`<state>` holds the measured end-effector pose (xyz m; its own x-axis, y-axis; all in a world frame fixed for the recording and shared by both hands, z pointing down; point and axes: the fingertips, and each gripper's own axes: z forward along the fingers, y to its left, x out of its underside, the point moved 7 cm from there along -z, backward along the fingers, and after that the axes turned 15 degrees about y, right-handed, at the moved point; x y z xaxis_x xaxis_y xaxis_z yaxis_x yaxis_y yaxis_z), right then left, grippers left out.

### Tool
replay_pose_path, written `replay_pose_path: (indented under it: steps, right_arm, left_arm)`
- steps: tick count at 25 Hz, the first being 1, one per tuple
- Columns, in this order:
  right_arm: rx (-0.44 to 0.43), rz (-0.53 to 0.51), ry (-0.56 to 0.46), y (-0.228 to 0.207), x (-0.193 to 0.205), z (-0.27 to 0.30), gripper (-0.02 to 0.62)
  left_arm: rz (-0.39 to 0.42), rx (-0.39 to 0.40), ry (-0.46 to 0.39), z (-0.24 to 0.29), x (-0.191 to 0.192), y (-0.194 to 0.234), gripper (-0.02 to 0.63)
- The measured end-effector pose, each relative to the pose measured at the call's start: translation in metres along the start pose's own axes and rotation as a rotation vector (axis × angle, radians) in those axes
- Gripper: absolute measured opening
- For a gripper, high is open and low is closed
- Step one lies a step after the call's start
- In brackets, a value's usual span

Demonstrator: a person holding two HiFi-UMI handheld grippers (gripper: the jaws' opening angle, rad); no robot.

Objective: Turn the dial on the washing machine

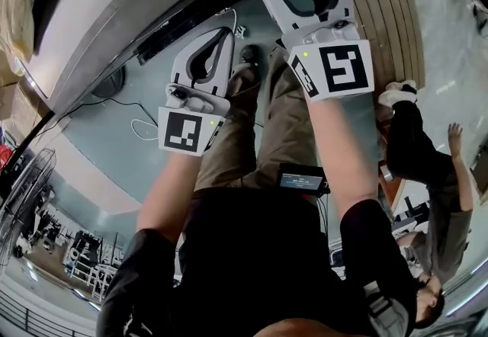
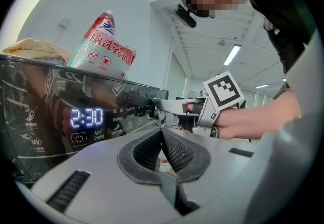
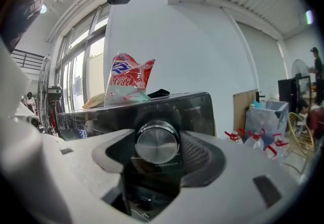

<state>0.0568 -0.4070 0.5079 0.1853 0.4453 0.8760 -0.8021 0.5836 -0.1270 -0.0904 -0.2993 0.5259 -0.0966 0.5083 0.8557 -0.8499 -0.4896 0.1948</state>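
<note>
Currently right gripper [image 3: 157,139] jaws pinch the dial [image 3: 157,144], which sits between them on the washing machine [image 3: 202,109]. The rim looks smooth, so pads may slip mid-twist. Left gripper [image 2: 162,136] jaws together, empty.

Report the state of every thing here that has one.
right gripper: jaws closed on the dial
left gripper: jaws together, holding nothing
display: lit, reading 2:30
red and white bag: standing upright on top of the washing machine
</note>
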Motion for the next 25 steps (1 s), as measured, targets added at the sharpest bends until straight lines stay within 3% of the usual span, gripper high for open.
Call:
replay_pose_path:
  steps: [16,25]
  right_arm:
    - [0.049,-0.002,-0.016,0.011,-0.027,-0.069,0.264]
    - [0.021,0.025,-0.035,0.031,-0.065,-0.101,0.249]
  left_arm:
    - [-0.016,0.021,-0.105,-0.020,-0.050,-0.004,-0.005]
    - [-0.054,-0.044,-0.146,-0.046,-0.094,0.008,-0.005]
